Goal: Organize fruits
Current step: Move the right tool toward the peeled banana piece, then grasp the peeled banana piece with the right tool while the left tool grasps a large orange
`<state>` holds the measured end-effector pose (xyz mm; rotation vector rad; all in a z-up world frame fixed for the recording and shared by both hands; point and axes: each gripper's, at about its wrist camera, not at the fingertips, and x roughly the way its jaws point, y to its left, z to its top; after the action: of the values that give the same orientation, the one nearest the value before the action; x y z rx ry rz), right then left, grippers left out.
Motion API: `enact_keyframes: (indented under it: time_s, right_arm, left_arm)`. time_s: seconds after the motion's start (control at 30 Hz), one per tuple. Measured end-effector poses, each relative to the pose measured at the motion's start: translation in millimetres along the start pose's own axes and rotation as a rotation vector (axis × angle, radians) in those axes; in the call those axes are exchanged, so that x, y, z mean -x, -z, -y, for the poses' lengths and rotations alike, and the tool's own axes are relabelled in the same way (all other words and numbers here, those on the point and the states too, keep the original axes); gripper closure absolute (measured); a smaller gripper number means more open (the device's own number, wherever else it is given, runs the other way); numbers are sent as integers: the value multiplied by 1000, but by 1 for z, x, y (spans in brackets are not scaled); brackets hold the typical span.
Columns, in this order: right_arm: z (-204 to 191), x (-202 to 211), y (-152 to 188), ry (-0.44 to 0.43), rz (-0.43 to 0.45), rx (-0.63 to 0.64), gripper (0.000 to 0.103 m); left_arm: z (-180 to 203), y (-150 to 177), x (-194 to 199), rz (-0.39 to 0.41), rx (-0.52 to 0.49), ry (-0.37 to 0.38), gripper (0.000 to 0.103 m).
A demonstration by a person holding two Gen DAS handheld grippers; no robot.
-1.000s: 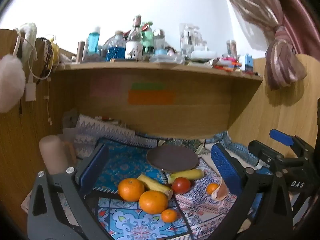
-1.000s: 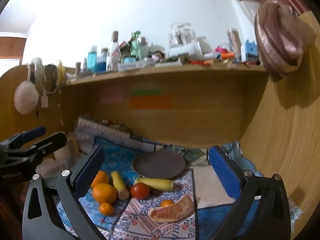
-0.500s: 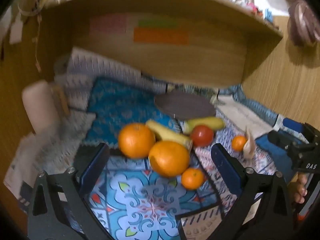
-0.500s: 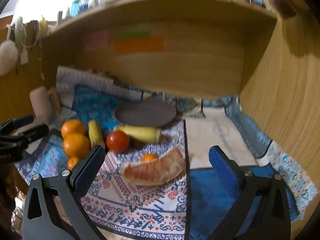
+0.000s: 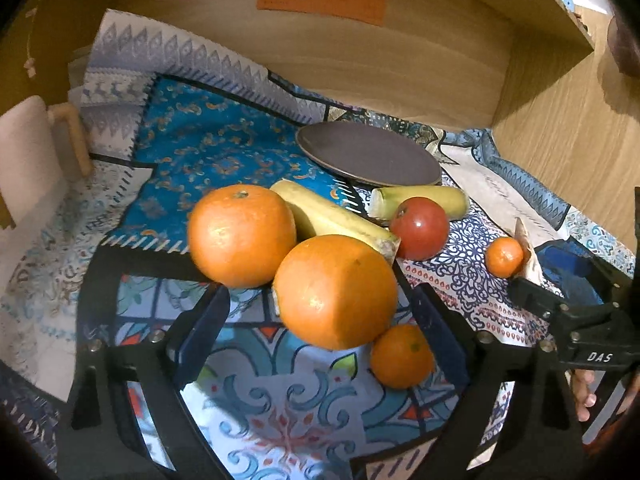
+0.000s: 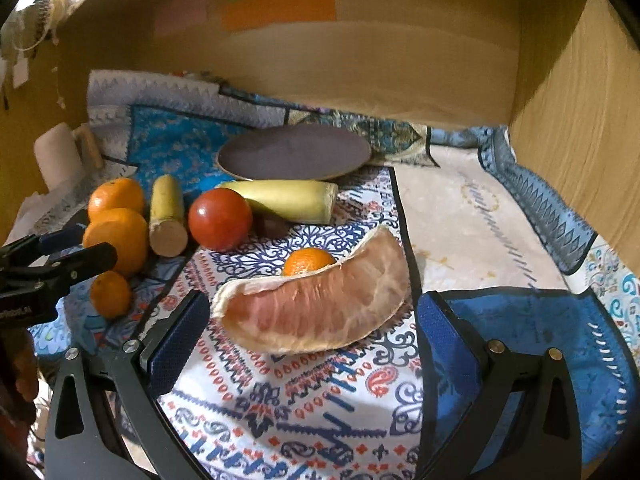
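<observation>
In the left wrist view my open left gripper (image 5: 320, 320) straddles a large orange (image 5: 336, 292), with a second large orange (image 5: 242, 234) behind it and a small mandarin (image 5: 402, 356) by the right finger. A banana piece (image 5: 332, 220), a tomato (image 5: 419, 228), another banana piece (image 5: 420, 200) and a small mandarin (image 5: 504, 257) lie beyond. In the right wrist view my open right gripper (image 6: 312, 328) straddles a pomelo segment (image 6: 316, 308), a mandarin (image 6: 308, 261) behind it. A dark round plate (image 6: 294, 152) lies at the back.
Patterned cloths cover the desk under a wooden shelf. A pale mug (image 5: 28, 152) stands at the far left. A wooden side wall (image 6: 580, 120) closes the right. The other gripper shows at each view's edge.
Both grippers have dropped and moved forward toward the fruit. The left now frames the large orange and the right frames the pomelo segment. No fruit has moved.
</observation>
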<state>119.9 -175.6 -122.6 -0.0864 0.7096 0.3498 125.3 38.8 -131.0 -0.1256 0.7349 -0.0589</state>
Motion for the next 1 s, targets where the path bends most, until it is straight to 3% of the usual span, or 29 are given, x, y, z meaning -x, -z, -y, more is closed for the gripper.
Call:
enact_keyframes:
  time_s: [0.13, 0.27, 0.37, 0.6, 0.7, 0.77, 1.0]
  right_arm:
    - [3, -9, -1, -2, -16, -22, 0]
    - [10, -5, 0, -41, -31, -21, 9]
    - [12, 5, 0, -51, -21, 5, 18]
    - [17, 19, 5, -48, -51, 91, 28]
    - [28, 14, 10, -70, -104, 39, 30]
    - [35, 8, 14, -76, -132, 3, 38]
    - [35, -3, 10, -65, -113, -49, 38]
  left_arm:
    - [4, -4, -5, 6, -30, -21, 15]
    - [5, -5, -7, 4, -33, -23, 17]
    - [5, -3, -11, -28, 8, 38, 30]
    - [11, -2, -13, -21, 45, 47, 30]
    - [10, -2, -14, -22, 36, 27, 29]
    - [9, -3, -16, -27, 33, 17, 28]
    - [7, -7, -24, -29, 45, 4, 24]
